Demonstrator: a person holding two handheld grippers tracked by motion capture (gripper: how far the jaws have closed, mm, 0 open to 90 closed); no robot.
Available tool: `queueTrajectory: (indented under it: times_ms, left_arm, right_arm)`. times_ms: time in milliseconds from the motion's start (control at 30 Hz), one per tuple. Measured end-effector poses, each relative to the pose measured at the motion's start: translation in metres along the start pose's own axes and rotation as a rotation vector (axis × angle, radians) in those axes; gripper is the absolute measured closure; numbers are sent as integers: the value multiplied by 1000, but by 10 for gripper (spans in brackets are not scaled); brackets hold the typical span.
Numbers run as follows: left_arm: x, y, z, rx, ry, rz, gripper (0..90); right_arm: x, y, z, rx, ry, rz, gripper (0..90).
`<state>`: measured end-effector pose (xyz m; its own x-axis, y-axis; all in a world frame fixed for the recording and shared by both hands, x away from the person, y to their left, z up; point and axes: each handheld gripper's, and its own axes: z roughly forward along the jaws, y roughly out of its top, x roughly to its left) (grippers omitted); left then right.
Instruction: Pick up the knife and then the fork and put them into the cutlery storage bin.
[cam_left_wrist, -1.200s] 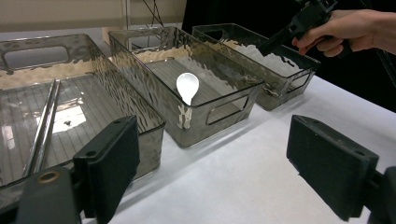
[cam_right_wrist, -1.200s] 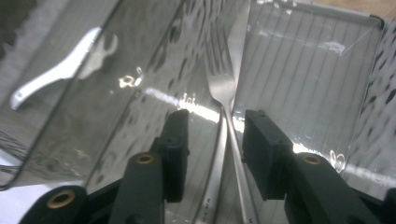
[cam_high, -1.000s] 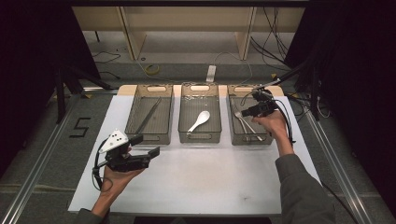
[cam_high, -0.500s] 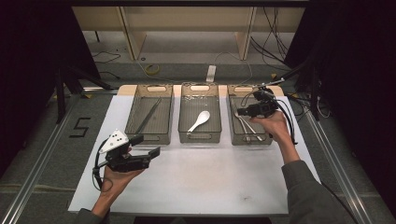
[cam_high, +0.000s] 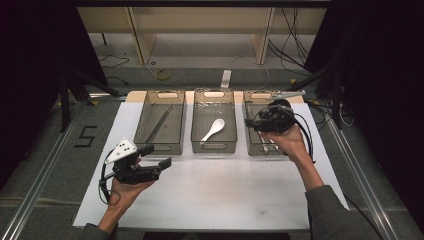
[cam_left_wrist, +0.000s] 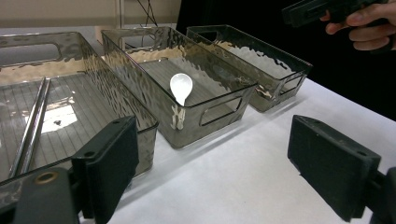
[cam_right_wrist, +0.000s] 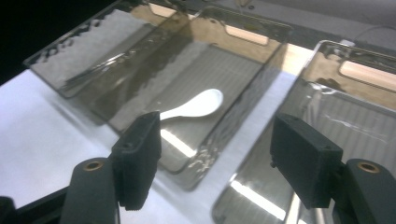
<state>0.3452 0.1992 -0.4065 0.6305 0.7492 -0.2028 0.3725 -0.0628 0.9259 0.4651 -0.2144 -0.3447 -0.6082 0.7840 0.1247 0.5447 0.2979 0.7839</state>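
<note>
Your left claw (cam_high: 159, 156) hangs over the near left part of the white table (cam_high: 225, 200), just in front of the left bin (cam_high: 161, 122), and in the left gripper view its two black jaws stand wide apart with nothing between them. Your right claw (cam_high: 250, 121) is held above the right bin (cam_high: 265, 127), gripped in your right hand (cam_high: 287, 142), and in the right gripper view its jaws are likewise spread and hold nothing. Three smoky transparent bins sit side by side across the far half of the table. The middle bin (cam_high: 214, 122) holds a white spoon (cam_high: 212, 130), lying flat on the bin floor with its bowl toward the far right and its handle toward the near left; in the right gripper view the spoon (cam_right_wrist: 194, 106) lies beyond your left jaw, apart from it. A pair of long metal chopsticks (cam_high: 159, 122) lies slantwise in the left bin. In the right bin some metal utensils (cam_high: 272, 146) show under your hand, too hidden to tell which. A dark "5" (cam_high: 86, 136) is marked on the floor left of the table
</note>
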Motion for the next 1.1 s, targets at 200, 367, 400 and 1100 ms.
queueTrajectory:
  times_ms: [200,367,400,1100]
  left_arm:
    - [-1,0,1,5,-12,2,160]
    - [0,-1,2,16,-36,-2,160]
    - [-1,-1,2,15,-38,-1,160]
    - [0,-1,3,10,-86,-36,160]
  right_arm:
    - [10,-10,-8,-32,25,-14,321]
    - [17,-20,-13,-61,51,-18,304]
    - [19,-22,-14,-71,49,-23,304]
    - [36,-62,-30,-173,117,-39,292]
